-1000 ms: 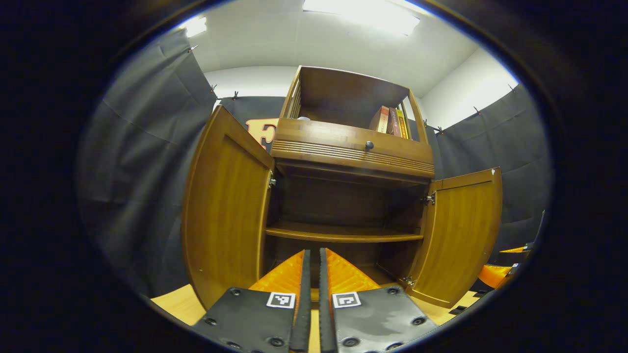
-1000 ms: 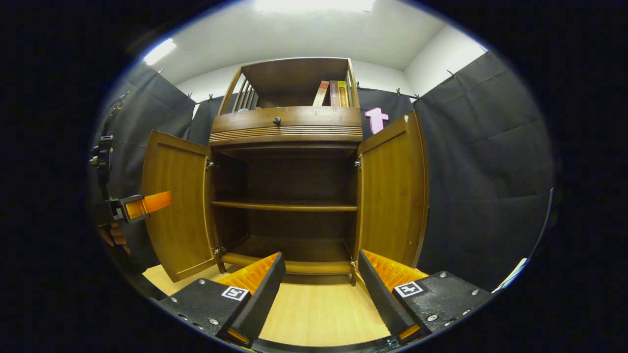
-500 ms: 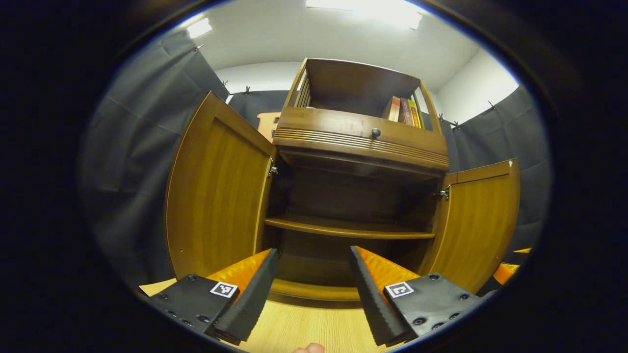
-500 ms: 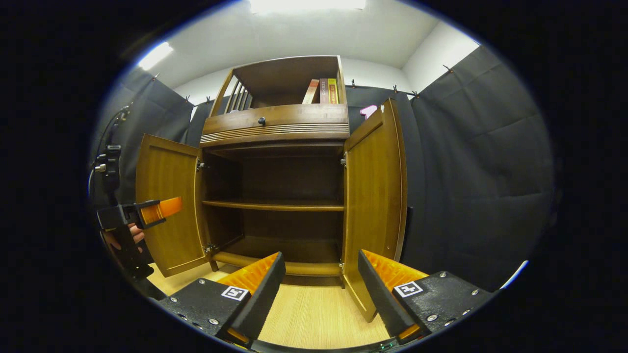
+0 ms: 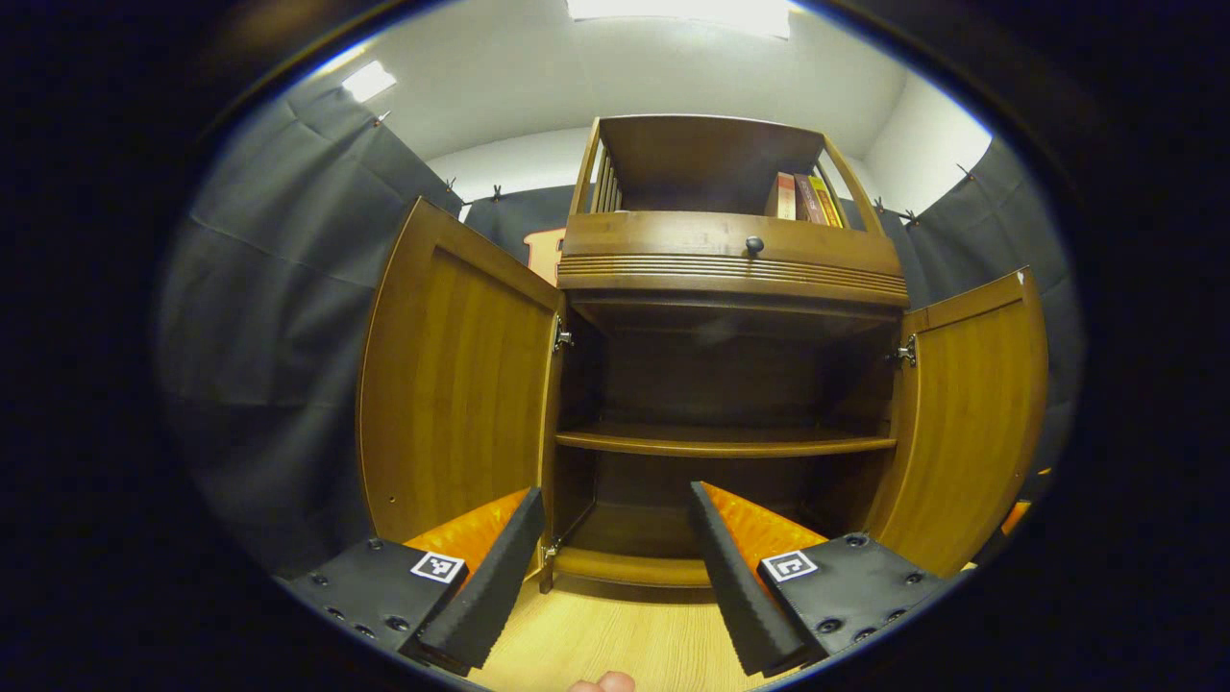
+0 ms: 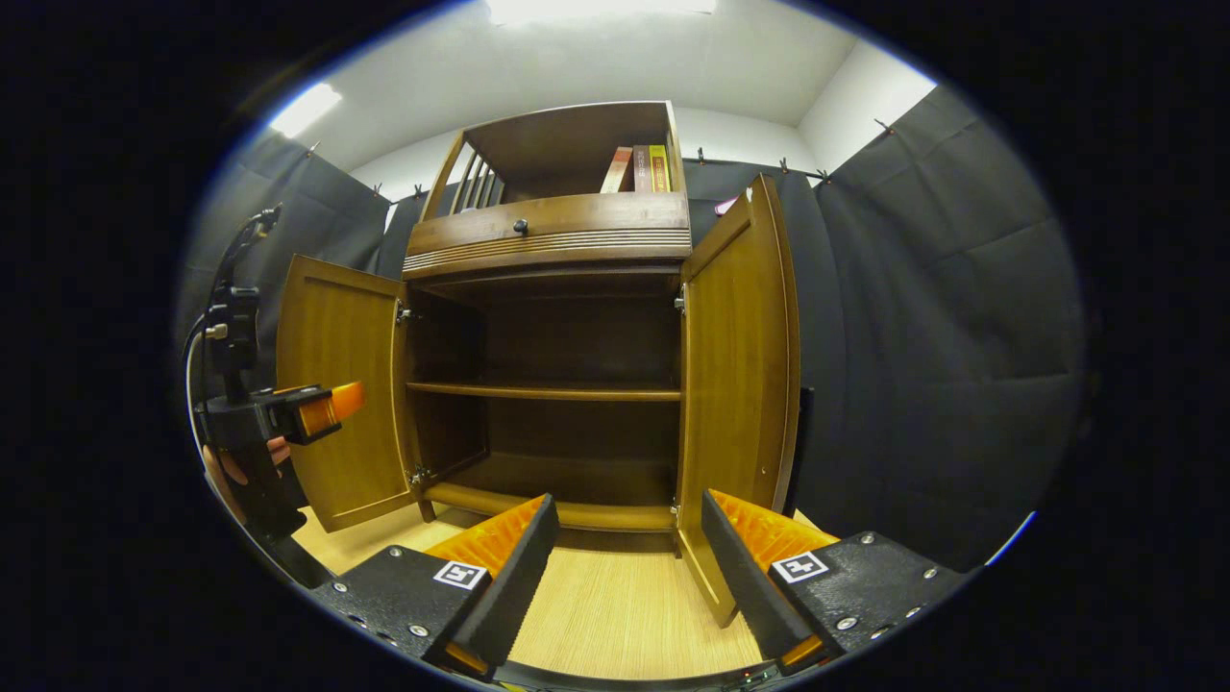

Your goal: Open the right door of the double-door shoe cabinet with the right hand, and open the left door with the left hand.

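Left gripper view: fingertip (image 5: 601,683) at bottom edge, cut off, rest of hand out of frame. Right door (image 5: 971,423) lower right corner clipped by frame rim. Orange object (image 5: 1014,514) behind that door, mostly hidden, cannot identify.

Right gripper view: hand (image 6: 240,461) at left edge largely hidden behind gripper body. Book (image 6: 646,169) spines on top shelf too small to read.

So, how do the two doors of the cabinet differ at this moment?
In the right gripper view, the left door turns its panelled inner face to the camera, while the right door is seen closer to edge-on and looks narrower. The left tool hangs in front of the left door; the right tool has its fingers spread just before the right door's bottom corner. Both doors are open, same brown wood, neither gripped.
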Motion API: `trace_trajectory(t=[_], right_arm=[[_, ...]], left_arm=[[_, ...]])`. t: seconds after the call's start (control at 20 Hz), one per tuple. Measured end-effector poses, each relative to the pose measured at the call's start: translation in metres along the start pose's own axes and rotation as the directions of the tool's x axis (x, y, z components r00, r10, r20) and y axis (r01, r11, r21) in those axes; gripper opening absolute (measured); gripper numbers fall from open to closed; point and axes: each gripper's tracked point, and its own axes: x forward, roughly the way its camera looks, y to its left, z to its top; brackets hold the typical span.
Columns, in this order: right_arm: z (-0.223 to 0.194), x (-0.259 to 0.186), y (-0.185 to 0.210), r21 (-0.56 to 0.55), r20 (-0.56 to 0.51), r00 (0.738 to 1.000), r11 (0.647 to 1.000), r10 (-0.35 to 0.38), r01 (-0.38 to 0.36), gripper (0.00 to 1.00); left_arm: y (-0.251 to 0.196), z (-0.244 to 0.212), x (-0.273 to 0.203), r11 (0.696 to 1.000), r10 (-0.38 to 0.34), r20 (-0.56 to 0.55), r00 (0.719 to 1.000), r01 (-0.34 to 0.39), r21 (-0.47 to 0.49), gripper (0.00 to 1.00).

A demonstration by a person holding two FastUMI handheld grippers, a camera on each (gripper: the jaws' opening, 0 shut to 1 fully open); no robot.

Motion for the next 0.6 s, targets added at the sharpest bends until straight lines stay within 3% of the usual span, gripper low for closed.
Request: trace_trajectory(t=[0.6], right_arm=[[-0.005, 0.004, 0.012, 0.028, -0.006, 1.0, 1.0, 0.01, -0.01, 0.92]], left_arm=[[-0.017, 0.005, 0.008, 0.998, -0.065, 0.018, 0.998, 0.064, 0.016, 0.96]])
